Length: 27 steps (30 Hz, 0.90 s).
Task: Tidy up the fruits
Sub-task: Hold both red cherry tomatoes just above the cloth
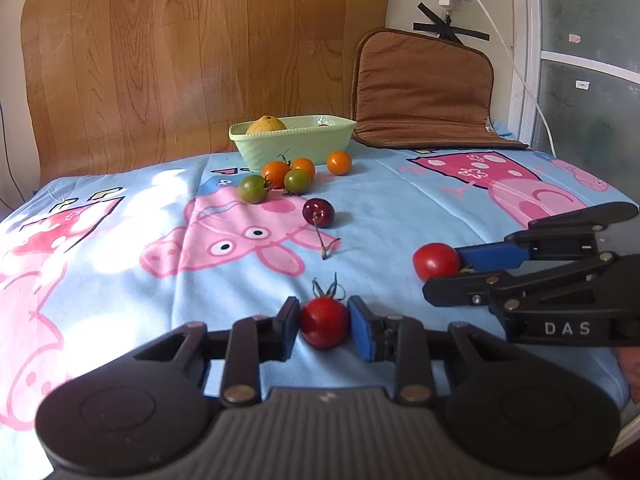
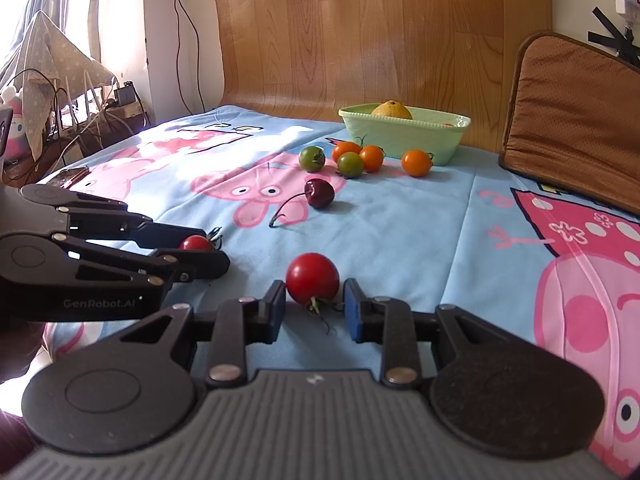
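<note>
Because a cherry tomato is light, smooth and easily bruised, its round middle suits a gentle pinch. From the left wrist, the left gripper (image 1: 324, 322) pinches a red tomato (image 1: 325, 322) low over the cartoon blanket (image 1: 400, 200). From the right wrist, the right gripper (image 2: 314, 304) squeezes another red tomato (image 2: 313, 278); the green bowl (image 2: 404, 136) waits beyond.

A blue cartoon-pig blanket (image 1: 400, 208) covers the surface. A green dish (image 1: 292, 140) sits at its far edge; before the dish lie orange and green tomatoes (image 1: 298, 181), nearer, a cherry (image 1: 318, 212) and two red tomatoes (image 1: 325, 322). A brown cushion (image 1: 424, 92) stands right of the dish.
</note>
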Each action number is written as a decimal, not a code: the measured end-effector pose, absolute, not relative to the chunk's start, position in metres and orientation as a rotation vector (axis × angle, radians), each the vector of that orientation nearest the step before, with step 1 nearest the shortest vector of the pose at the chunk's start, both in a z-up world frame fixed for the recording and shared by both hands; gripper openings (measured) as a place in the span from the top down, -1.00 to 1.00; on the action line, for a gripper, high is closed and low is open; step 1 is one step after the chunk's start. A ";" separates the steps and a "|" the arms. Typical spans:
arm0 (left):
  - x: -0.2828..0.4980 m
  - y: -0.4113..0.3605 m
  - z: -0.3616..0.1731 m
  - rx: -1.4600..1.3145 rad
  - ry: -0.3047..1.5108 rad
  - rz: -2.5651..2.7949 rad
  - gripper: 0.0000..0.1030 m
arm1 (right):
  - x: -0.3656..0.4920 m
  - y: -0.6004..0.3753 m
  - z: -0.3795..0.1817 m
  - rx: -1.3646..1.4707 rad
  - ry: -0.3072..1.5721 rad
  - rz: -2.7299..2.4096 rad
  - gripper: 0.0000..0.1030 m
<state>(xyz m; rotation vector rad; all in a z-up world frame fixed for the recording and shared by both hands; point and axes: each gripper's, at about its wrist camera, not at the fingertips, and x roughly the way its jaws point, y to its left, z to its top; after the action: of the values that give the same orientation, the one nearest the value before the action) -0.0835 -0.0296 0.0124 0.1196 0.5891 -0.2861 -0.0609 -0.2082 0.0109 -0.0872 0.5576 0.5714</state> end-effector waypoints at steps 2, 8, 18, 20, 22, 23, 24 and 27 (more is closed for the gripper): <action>-0.084 -0.030 0.012 0.124 0.585 -0.287 0.48 | -0.061 -0.208 0.011 -0.088 0.558 0.571 0.34; -0.085 -0.031 0.011 0.134 0.576 -0.288 0.46 | -0.061 -0.208 0.011 -0.088 0.557 0.572 0.34; -0.086 -0.030 0.011 0.144 0.572 -0.292 0.47 | -0.061 -0.209 0.011 -0.088 0.556 0.572 0.34; -0.087 -0.030 0.010 0.151 0.569 -0.296 0.48 | -0.061 -0.208 0.011 -0.093 0.556 0.571 0.34; -0.087 -0.029 0.010 0.153 0.566 -0.304 0.49 | -0.061 -0.208 0.011 -0.096 0.555 0.573 0.34; -0.086 -0.028 0.010 0.147 0.567 -0.307 0.49 | -0.060 -0.208 0.011 -0.096 0.555 0.575 0.36; -0.085 -0.027 0.011 0.137 0.571 -0.312 0.49 | -0.061 -0.208 0.012 -0.093 0.552 0.578 0.39; -0.080 -0.020 0.020 0.097 0.557 -0.321 0.50 | -0.057 -0.210 0.014 -0.059 0.560 0.596 0.40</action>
<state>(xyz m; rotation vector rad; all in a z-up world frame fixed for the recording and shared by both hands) -0.0799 -0.0199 0.0200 0.0966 0.5574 -0.3207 -0.0568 -0.2102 0.0139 -0.0585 0.5603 0.5962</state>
